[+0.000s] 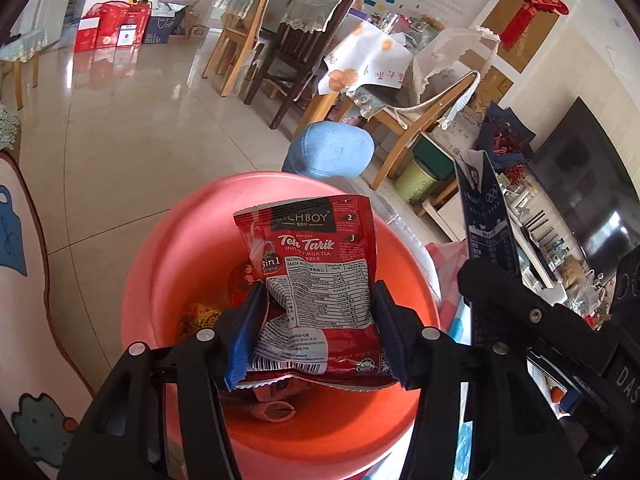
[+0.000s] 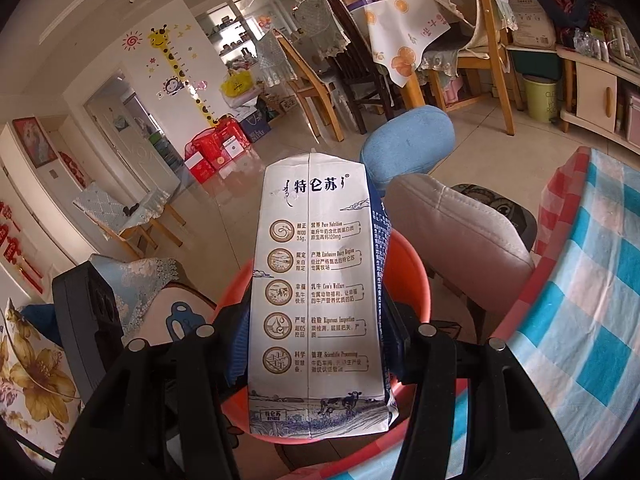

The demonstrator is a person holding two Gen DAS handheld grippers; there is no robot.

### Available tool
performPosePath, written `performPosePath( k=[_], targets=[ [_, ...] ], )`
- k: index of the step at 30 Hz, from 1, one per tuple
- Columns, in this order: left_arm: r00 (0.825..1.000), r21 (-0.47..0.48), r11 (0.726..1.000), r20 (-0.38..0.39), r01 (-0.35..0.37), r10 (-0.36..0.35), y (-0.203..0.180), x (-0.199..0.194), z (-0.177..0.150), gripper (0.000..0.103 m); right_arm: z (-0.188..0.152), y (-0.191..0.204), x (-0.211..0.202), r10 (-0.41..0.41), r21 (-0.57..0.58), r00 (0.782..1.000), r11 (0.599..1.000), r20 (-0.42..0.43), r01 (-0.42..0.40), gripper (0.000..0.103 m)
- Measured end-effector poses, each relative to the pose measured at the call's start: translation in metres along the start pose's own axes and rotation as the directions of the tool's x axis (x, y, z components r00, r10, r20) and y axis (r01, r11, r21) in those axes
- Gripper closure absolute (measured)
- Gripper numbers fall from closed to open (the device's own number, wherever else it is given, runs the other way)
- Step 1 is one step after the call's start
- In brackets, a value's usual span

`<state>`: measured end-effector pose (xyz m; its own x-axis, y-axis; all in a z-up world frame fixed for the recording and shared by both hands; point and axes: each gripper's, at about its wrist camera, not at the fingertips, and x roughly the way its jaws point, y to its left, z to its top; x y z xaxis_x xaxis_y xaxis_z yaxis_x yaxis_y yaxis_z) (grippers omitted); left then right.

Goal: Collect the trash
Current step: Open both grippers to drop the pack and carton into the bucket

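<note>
Hanging over the pink basin point(image 1: 160, 264), the left gripper point(image 1: 318, 316) is clamped on a red sachet point(image 1: 316, 280), its blue-padded fingers point(image 1: 248, 332) pressing the crumpled packet from both sides above the basin's inside. The sachet reads "Teh Tarik", "Instant Milk Tea" and "3 in 1", with a nutrition table and a barcode lower down. Beside it, the right gripper point(image 2: 316, 332) squeezes a flattened milk carton point(image 2: 316, 300) upright over the same basin point(image 2: 412, 272); the carton bears Chinese characters and English lines such as "Pure Nutrition" and "Rigorous Inspection", with cows drawn at its base. Other wrappers point(image 1: 200, 316) lie at the basin's bottom. A blue cushion point(image 1: 332, 148) and wooden chairs point(image 1: 288, 40) stand beyond, and a checked cloth point(image 2: 580, 300) lies to the right.
</note>
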<state>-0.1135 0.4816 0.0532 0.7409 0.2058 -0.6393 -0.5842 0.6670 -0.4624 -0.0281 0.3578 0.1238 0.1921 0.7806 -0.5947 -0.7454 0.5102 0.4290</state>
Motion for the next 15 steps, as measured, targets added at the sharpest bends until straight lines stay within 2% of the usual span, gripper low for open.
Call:
performPosePath(
  k=[3,5,6,7,15],
  targets=[
    [0.999,0.016,0.999,0.001,-0.050,0.050,0.002,0.002,-0.001,0.045,-0.001,0.001,0.017,-0.013,-0.013,1.000,1.000,-0.018,0.013,0.043],
    [0.997,0.016,0.997,0.004,-0.072,0.071,0.003,0.005,0.000,0.039,-0.001,-0.003,0.021,-0.029,0.002,0.999,1.000,-0.016,0.029,0.025],
    [0.997,0.010,0.997,-0.002,-0.076,0.076,0.004,0.006,-0.001,0.032,-0.002,-0.006,0.021,-0.030,0.011,1.000,0.999,-0.008,0.030,0.022],
    [0.997,0.012,0.997,-0.002,-0.079,0.079,0.005,0.006,-0.001,0.031,-0.003,-0.008,0.019,-0.024,0.022,1.000,0.999,0.000,0.024,0.020],
    [0.993,0.098,0.988,0.024,-0.119,0.117,-0.009,0.004,-0.006,0.014,-0.020,-0.019,-0.025,-0.093,0.027,0.991,0.996,0.096,0.091,0.010]
  ],
)
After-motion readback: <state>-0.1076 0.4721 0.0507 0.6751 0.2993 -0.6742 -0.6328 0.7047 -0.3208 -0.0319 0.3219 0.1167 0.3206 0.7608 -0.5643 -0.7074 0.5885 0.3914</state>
